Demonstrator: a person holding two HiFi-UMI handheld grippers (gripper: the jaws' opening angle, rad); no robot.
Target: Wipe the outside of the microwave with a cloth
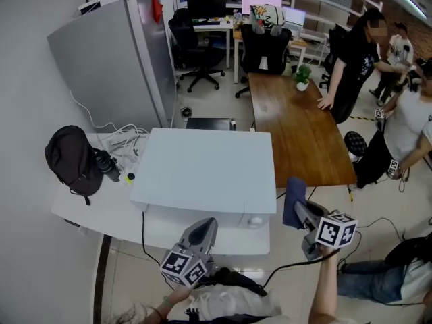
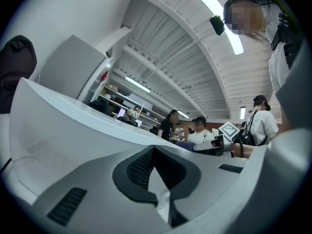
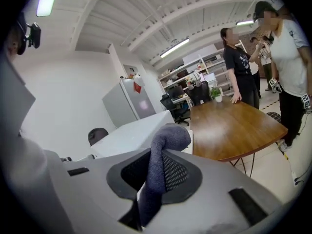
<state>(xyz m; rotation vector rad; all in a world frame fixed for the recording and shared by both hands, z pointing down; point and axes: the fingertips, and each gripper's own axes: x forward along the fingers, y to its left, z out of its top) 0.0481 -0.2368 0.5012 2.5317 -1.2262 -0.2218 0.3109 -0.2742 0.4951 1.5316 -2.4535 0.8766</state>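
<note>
Blue cloth (image 1: 293, 201) beside microwave (image 1: 209, 171) edge

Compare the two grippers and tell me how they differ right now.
The right gripper is shut on a blue-grey cloth; the left gripper has its jaws together with nothing between them. The left gripper sits in front of the microwave, near its front face, while the right gripper is out past the microwave's right side, near the wooden table. Both are grey and carry a marker cube.
</note>
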